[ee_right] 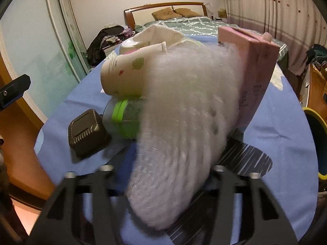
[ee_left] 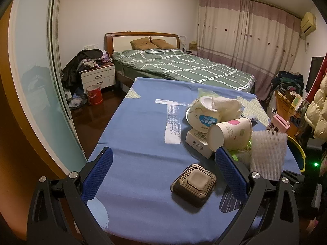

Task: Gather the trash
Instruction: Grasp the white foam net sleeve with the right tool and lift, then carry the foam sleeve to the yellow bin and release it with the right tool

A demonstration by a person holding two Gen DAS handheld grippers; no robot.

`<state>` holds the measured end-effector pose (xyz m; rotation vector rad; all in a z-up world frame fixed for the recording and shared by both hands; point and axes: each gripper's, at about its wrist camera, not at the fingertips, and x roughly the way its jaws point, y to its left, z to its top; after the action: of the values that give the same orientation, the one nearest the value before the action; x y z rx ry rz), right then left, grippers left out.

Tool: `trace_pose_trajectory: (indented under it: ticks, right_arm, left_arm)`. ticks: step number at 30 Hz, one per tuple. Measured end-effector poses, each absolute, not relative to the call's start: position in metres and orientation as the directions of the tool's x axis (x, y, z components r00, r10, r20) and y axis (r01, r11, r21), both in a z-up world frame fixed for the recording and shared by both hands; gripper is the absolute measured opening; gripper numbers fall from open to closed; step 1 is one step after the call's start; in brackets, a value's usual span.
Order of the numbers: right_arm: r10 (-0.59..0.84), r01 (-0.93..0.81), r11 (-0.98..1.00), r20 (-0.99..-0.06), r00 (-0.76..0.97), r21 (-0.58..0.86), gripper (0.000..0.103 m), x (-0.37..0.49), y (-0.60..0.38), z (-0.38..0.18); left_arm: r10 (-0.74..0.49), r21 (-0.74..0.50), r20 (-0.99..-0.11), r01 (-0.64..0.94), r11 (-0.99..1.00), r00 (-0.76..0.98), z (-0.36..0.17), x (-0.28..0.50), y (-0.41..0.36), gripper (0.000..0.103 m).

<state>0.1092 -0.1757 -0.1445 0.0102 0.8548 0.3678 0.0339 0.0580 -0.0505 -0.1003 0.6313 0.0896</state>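
Note:
Trash lies on a table under a blue cloth (ee_left: 139,143). My left gripper (ee_left: 163,163) is open and empty above the cloth, with a brown square plastic container (ee_left: 193,184) between its blue fingers (ee_left: 98,173). Beyond it lie a tipped paper cup (ee_left: 230,134), a white bowl (ee_left: 204,114) with crumpled tissue (ee_left: 226,106) and a small white box (ee_left: 199,143). My right gripper (ee_right: 163,175) is shut on a white bubble-wrap sheet (ee_right: 184,126), which hides its fingers. Behind the sheet are the cup (ee_right: 124,75), a green-lidded clear tub (ee_right: 124,118), a pink box (ee_right: 255,65) and the brown container (ee_right: 86,130).
A yellow-rimmed bin (ee_right: 315,143) stands at the table's right edge. A bed (ee_left: 179,65) lies beyond the table, a red bucket (ee_left: 94,95) and a nightstand (ee_left: 98,78) at the far left. A sliding glass door (ee_left: 36,94) runs along the left.

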Motion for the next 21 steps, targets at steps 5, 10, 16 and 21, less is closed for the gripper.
trace_pose_trajectory:
  ticks: [5, 10, 16, 21]
  right_arm:
    - [0.343, -0.331, 0.930, -0.696, 0.631, 0.159, 0.018, 0.099, -0.180, -0.130]
    - [0.375, -0.352, 0.921, -0.634, 0.677, 0.168, 0.015, 0.088, -0.190, -0.102]
    - [0.357, -0.317, 0.933, -0.571, 0.739, 0.172, 0.015, 0.084, -0.217, -0.071]
    - [0.261, -0.196, 0.965, -0.522, 0.812, 0.177, 0.015, 0.091, -0.266, -0.051]
  left_arm:
    - [0.047, -0.064, -0.597, -0.107, 0.992, 0.801, -0.050, 0.033, 0.053, 0.099]
    - [0.040, -0.057, -0.605, -0.093, 0.994, 0.795, -0.050, 0.034, 0.047, 0.099]
    - [0.016, -0.051, -0.614, -0.061, 0.997, 0.789, -0.054, 0.037, 0.038, 0.099]
    - [-0.005, -0.042, -0.621, -0.027, 0.999, 0.783, -0.058, 0.039, 0.029, 0.099]
